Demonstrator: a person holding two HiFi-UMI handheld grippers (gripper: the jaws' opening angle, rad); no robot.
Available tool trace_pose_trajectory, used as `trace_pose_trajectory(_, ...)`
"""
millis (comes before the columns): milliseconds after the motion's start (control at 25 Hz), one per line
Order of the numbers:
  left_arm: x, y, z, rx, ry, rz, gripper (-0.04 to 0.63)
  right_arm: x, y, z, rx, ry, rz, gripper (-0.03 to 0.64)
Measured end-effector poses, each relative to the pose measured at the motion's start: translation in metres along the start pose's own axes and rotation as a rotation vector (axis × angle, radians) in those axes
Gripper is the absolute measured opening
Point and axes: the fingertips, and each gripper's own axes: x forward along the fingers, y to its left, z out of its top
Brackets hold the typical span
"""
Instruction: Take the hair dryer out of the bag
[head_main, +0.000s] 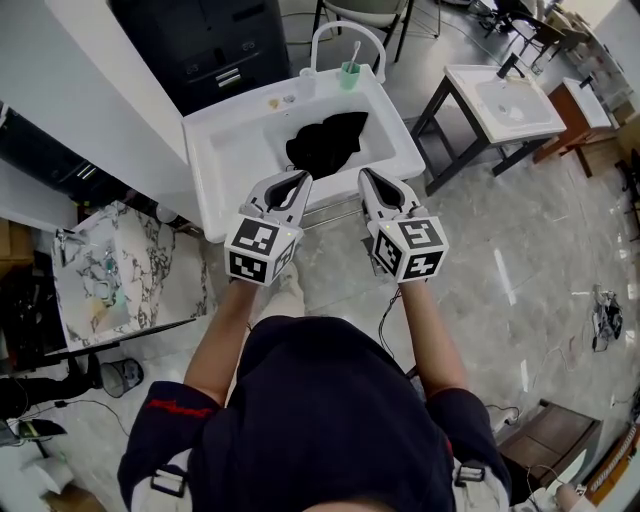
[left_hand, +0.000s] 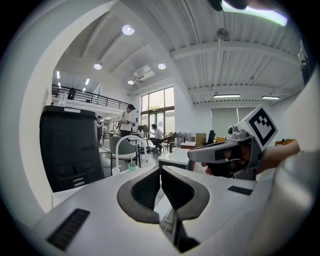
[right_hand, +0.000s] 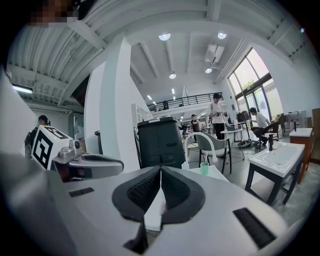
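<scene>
A black bag (head_main: 328, 143) lies crumpled in the basin of a white sink (head_main: 232, 140). No hair dryer shows; the bag's inside is hidden. My left gripper (head_main: 302, 180) hovers at the sink's front edge, just left of the bag, with its jaws shut and empty. My right gripper (head_main: 365, 175) is level with it, at the bag's near right side, also shut on nothing. In the left gripper view the dark pads (left_hand: 145, 190) meet at a line, and the right gripper (left_hand: 220, 152) shows beside them. The right gripper view shows its pads (right_hand: 176, 189) pressed together too.
A green cup (head_main: 349, 75) with a toothbrush stands by the white faucet (head_main: 345, 32) at the sink's back. A black cabinet (head_main: 200, 40) is behind. A second sink table (head_main: 505, 100) stands to the right, a marble-patterned board (head_main: 120, 270) to the left.
</scene>
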Motion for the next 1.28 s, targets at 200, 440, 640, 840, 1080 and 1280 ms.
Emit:
trace_pose_trajectory(200, 0.018, 0.015, 0.0, -0.004, 0.01, -0.012, 0.018, 0.019, -0.011, -0.001, 0.004, 0.019, -0.011, 0.035)
trace_pose_trajectory(440, 0.036, 0.034, 0.0, -0.006, 0.015, -0.032, 0.018, 0.044, -0.018, 0.001, 0.012, 0.026, -0.024, 0.035)
trace_pose_trajectory(640, 0.049, 0.057, 0.0, -0.005, 0.027, -0.049, 0.018, 0.071, -0.022, 0.004, 0.021, 0.032, -0.035, 0.035)
trace_pose_trajectory(840, 0.059, 0.083, 0.007, -0.006, 0.027, -0.056, 0.018, 0.098, -0.022, 0.015, 0.024, 0.034, -0.039, 0.035)
trace_pose_trajectory(1080, 0.067, 0.111, 0.013, -0.013, 0.025, -0.065, 0.018, 0.126, -0.02, 0.024, 0.019, 0.044, -0.046, 0.035)
trace_pose_trajectory(1280, 0.075, 0.133, 0.016, -0.017, 0.021, -0.075, 0.018, 0.147, -0.019, 0.029, 0.014, 0.049, -0.057, 0.035)
